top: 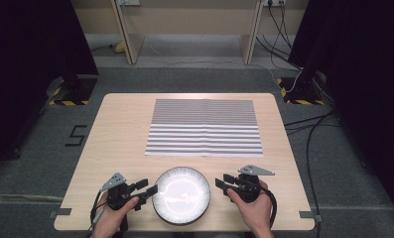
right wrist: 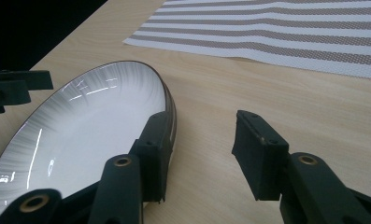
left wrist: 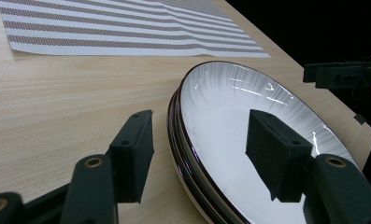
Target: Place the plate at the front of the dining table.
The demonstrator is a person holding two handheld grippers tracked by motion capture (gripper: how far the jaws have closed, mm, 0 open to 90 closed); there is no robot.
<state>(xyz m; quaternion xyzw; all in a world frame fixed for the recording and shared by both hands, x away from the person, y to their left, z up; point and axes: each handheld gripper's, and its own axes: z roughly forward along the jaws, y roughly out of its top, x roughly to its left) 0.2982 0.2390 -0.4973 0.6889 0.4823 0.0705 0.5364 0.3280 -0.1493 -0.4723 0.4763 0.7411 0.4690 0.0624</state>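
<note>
Two black two-jaw grippers, one in each hand, at the near edge of one pale wooden table [top: 125, 124]. Between them, one round white glazed plate with a dark rim [top: 180, 194]; in the left gripper view, stacked dark rim lines along its edge, possibly more than one plate, cannot tell. Left gripper [top: 148, 189] just left of the plate, jaws apart and straddling the rim: in the left gripper view [left wrist: 199, 154] one jaw out over the bare wood, the other hanging over the white inside, pads not pressing on the rim as far as can be seen. Right gripper [top: 221, 182] just right of the plate, jaws likewise apart: in the right gripper view [right wrist: 202, 154] one jaw close against the plate's rim, contact not clear, the other well out over the table, bare wood showing in the gap between them. Beyond both grippers, farther up the table and apart from the plate, one flat rectangular placemat with grey and white stripes [top: 204, 128], lying flat with a fold line down its middle. Opposite gripper visible past the far rim of the plate in each gripper view.
</note>
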